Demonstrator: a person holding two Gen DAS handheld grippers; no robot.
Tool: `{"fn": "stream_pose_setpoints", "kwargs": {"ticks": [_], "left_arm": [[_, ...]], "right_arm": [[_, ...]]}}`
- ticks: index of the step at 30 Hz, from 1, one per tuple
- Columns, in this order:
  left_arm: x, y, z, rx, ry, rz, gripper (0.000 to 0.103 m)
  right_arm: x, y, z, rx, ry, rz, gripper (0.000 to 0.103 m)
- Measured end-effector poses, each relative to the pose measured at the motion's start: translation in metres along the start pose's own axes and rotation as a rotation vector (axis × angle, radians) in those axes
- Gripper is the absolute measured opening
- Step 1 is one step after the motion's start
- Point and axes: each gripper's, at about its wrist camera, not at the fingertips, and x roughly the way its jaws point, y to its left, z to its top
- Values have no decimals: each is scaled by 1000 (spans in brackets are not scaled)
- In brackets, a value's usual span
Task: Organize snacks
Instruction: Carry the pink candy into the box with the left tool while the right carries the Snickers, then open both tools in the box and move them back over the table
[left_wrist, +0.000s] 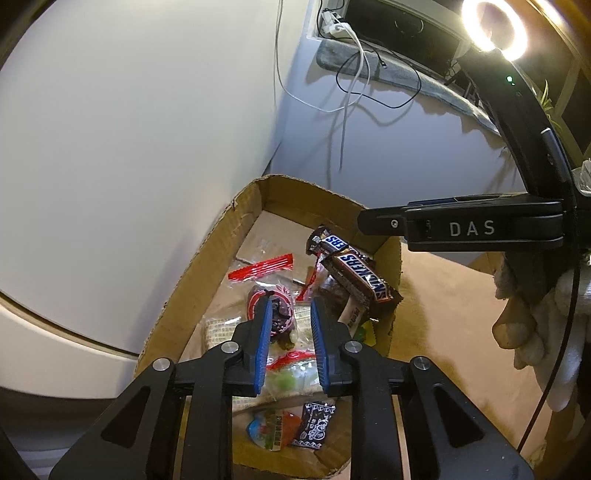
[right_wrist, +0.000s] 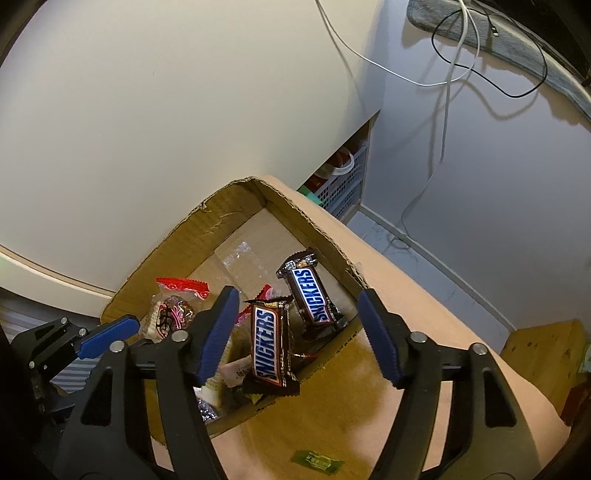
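Over the cardboard box (right_wrist: 177, 240) at the surface's left edge, the left hand-held gripper (left_wrist: 289, 314) hung slightly apart above a clear sweet packet (left_wrist: 273, 314), the right hand-held gripper (right_wrist: 299, 310) gaped wide over a Snickers bar (right_wrist: 271, 347) leaning inside, apparently just dropped.

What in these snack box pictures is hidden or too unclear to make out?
- Left wrist view: the clear red-sealed packet is partly hidden by the left tool.
- Right wrist view: snacks under the nearer Snickers bar are covered.
- Right wrist view: the small green packet has print too small to read.
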Motion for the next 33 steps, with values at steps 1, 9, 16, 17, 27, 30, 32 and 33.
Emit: {"fn": "stream_pose_setpoints", "kwargs": {"ticks": [1, 9, 16, 17, 27, 30, 32, 33], "left_arm": [[0, -1, 0, 3, -1, -1, 20], [-8, -19, -6, 47, -8, -20, 20], [-13, -37, -13, 79, -2, -44, 20], [-13, -40, -14, 84, 1, -51, 23], [-4, -80, -41, 188, 78, -138, 26], [3, -94, -51, 229, 114, -163, 26], [9, -106, -57, 268, 142, -182, 26], [14, -112, -60, 291, 161, -192, 26]], "right_arm": [[-2, -1, -1, 3, -3, 2, 71], [-26, -15, -17, 39, -33, 4, 72], [-48, -34, -47, 74, -49, -8, 72], [-51, -37, -52, 79, -51, -9, 72], [-65, -59, -130, 86, -34, -35, 72], [-60, -63, -165, 87, 2, -48, 72], [-56, -64, -184, 92, 20, -43, 72], [-53, -64, -196, 97, 35, -35, 72]]}}
